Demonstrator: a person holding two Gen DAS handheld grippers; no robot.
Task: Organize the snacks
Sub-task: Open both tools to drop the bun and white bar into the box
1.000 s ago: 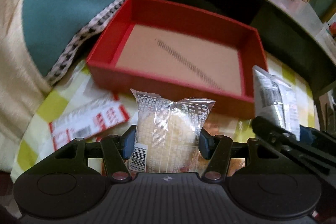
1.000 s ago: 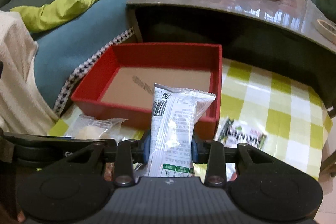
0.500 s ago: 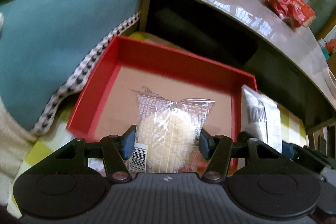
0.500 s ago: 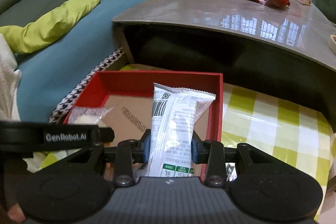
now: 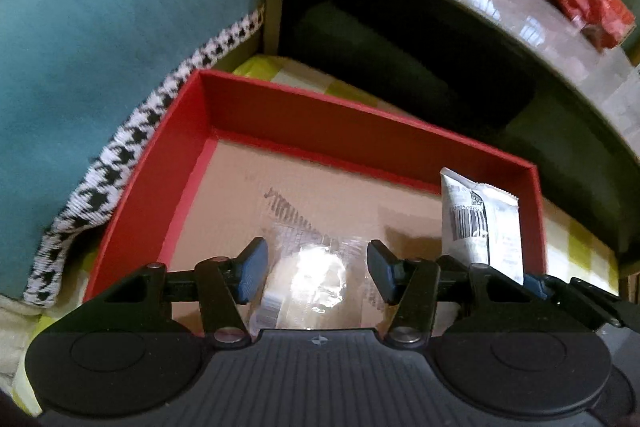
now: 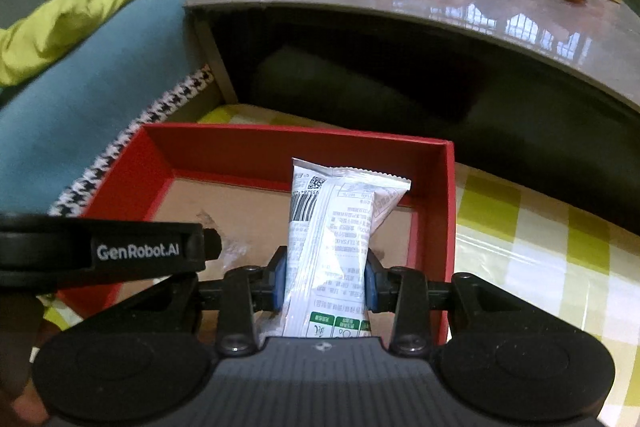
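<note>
Left wrist view: left gripper [image 5: 314, 267] over the red box [image 5: 280, 115], its jaws apart and clear of the clear-wrapped cake [image 5: 316, 279], which lies blurred below them on the box floor; the log has them just closing slightly. Right wrist view alone shows the right gripper [image 6: 326, 283] clamped on the upright white packet [image 6: 336, 227], over the box's right side, and the checked cloth [image 6: 540, 247] beside it.
</note>
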